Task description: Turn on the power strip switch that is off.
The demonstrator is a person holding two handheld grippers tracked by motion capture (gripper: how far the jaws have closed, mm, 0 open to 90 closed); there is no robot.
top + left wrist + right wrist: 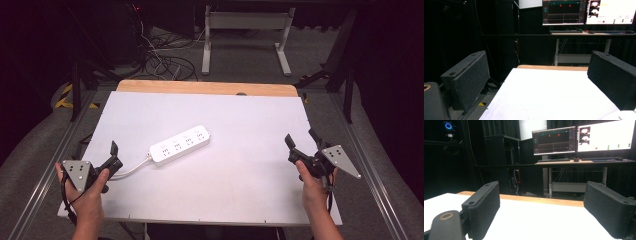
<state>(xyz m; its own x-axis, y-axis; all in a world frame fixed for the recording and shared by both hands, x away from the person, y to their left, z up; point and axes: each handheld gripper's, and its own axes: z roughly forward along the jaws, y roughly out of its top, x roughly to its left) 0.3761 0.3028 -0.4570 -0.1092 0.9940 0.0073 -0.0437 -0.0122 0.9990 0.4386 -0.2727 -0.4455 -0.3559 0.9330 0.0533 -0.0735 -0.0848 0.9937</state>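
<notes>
The left claw (111, 156) is released, jaws spread wide with nothing between them, held over the near left corner of the white worktop (250, 170); the right claw (303, 145) is likewise released and empty at the near right edge; between them, left of centre, a white power strip (180, 144) lies flat, its cable (132, 169) trailing toward the left claw.
</notes>
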